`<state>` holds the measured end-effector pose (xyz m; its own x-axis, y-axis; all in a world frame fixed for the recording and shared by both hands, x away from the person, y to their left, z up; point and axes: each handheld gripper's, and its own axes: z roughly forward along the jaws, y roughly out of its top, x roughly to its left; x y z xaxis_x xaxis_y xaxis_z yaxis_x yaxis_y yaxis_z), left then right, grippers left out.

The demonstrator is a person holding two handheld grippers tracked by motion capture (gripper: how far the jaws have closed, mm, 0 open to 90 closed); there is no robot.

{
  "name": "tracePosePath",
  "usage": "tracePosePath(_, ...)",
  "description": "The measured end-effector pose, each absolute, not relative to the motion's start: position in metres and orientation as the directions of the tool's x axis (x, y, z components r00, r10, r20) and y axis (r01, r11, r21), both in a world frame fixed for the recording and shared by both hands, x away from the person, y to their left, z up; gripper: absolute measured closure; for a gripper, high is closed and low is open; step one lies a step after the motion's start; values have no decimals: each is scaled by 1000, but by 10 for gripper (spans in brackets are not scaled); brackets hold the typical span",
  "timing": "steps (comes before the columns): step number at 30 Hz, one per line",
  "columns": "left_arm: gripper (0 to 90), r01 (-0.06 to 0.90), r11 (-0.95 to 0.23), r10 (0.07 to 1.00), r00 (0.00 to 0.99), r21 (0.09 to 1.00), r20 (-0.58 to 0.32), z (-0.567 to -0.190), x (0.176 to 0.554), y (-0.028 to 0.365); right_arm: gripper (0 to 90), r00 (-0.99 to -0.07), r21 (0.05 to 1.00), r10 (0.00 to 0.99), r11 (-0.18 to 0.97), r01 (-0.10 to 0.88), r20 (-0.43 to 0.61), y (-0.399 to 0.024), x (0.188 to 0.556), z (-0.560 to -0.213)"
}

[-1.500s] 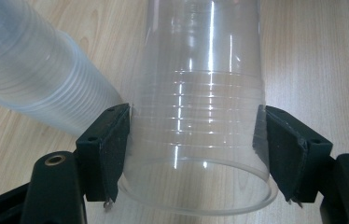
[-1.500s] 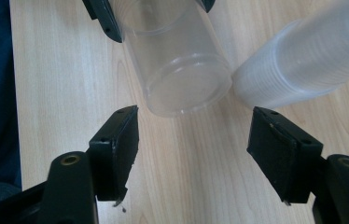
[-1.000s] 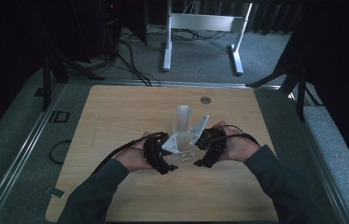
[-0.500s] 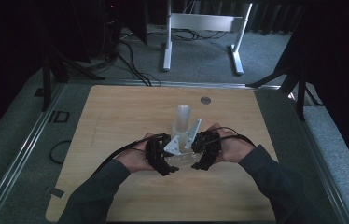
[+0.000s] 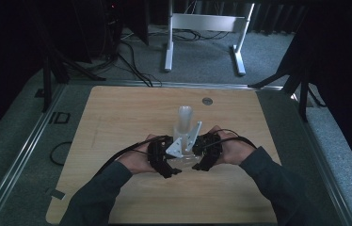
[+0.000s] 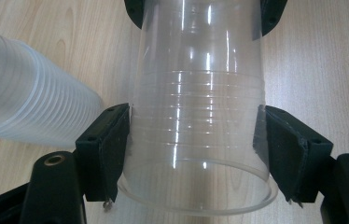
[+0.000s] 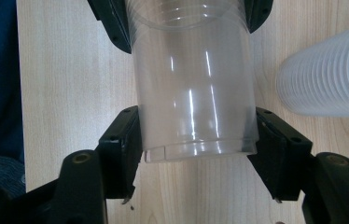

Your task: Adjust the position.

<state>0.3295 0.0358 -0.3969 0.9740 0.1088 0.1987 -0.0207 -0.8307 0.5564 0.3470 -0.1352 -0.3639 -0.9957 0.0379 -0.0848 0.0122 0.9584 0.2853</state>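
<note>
Closest to the person, in the high view, two sleeved forearms come up from the bottom edge and meet over the near middle of the wooden table (image 5: 117, 117), the left gripper (image 5: 164, 160) and the right gripper (image 5: 205, 153) facing each other with a grey three-cornered plate between them. In the left gripper view, the left gripper (image 6: 193, 149) pinches a clear plastic cup (image 6: 198, 107) near its open rim, with both black pads flat against the ribbed wall; the cup lies on its side above the wood, mouth toward this camera. In the right gripper view, the right gripper (image 7: 196, 140) has just been closing, and its pads now press on the base end of the same clear plastic cup (image 7: 193, 79), one on each side. So the cup spans the gap between the two grippers, each of which shows at the far end of the cup in the other's view. Just beside it, a stack of cups (image 6: 23, 98) lies in from the side, cloudy white with many rims packed close; whether it touches the held cup cannot be told. In the high view the stack of cups (image 5: 184, 123) stands just beyond the grippers. Farther off on the table sits a small round metal disc (image 5: 207, 100), and past the far edge are a white metal frame (image 5: 207, 28) and loose cables (image 5: 127, 52) on grey carpet.
</note>
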Motion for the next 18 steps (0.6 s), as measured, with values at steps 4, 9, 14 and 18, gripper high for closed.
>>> tracePosePath(4, 271, -16, -829, 110, 975, 559, 191, -397, 329, 36, 402, -996, 289, 37, 957, 11, -84, -136, 347, -364)
tracePosePath(9, 218, 0, -824, 127, 975, 567, 185, -399, 330, 37, 412, -996, 303, 24, 953, -4, -90, -138, 348, -364)
tracePosePath(14, 170, 4, -810, 139, 973, 587, 185, -398, 330, 38, 413, -996, 306, 29, 952, 0, -89, -140, 349, -365)
tracePosePath(18, 164, 13, -789, 151, 973, 614, 172, -396, 330, 40, 413, -995, 316, 36, 949, 5, -90, -142, 349, -365)
